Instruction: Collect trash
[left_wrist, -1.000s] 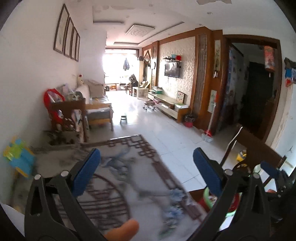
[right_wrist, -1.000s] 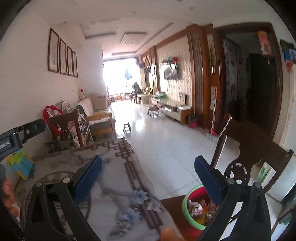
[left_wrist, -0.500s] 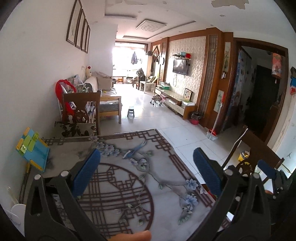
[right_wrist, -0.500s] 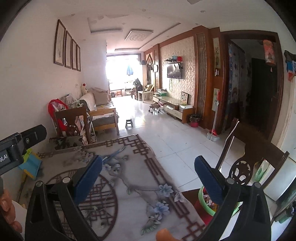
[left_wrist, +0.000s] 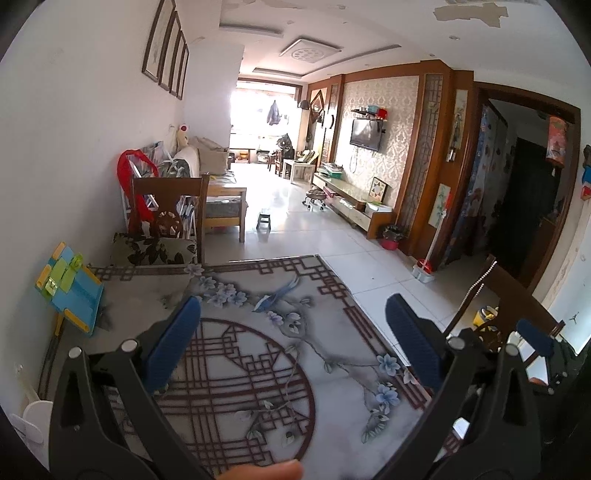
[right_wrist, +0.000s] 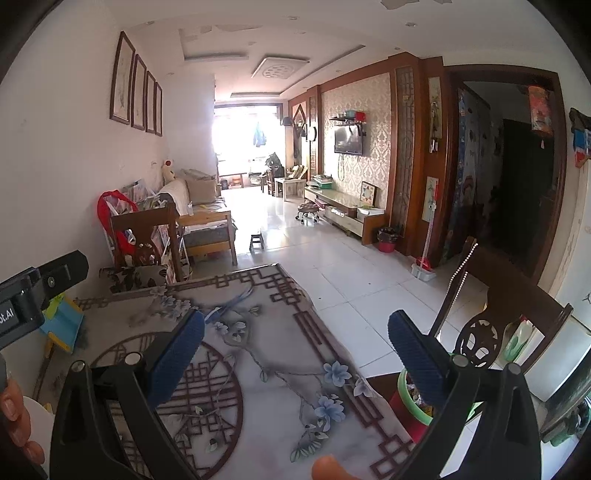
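My left gripper (left_wrist: 295, 343) hangs open over the table (left_wrist: 258, 369), which wears a grey cloth with flowers and brown lattice. Nothing sits between its blue pads. My right gripper (right_wrist: 295, 354) is also open and empty, over the table's right side. Just off the table's right edge stands a red bin with a green rim (right_wrist: 410, 404), with scraps inside. The right finger (right_wrist: 417, 354) partly covers it. I see no loose trash on the cloth in either view.
A blue and yellow toy (left_wrist: 70, 288) stands at the table's far left by the wall. A wooden chair (left_wrist: 166, 218) sits behind the table and another (right_wrist: 491, 332) to the right. A white object (left_wrist: 33, 417) lies at the near left. Tiled floor stretches beyond.
Both views have steadied and show more of the tabletop. In the right view the bin has slid down behind the right finger. Both grippers remain open.
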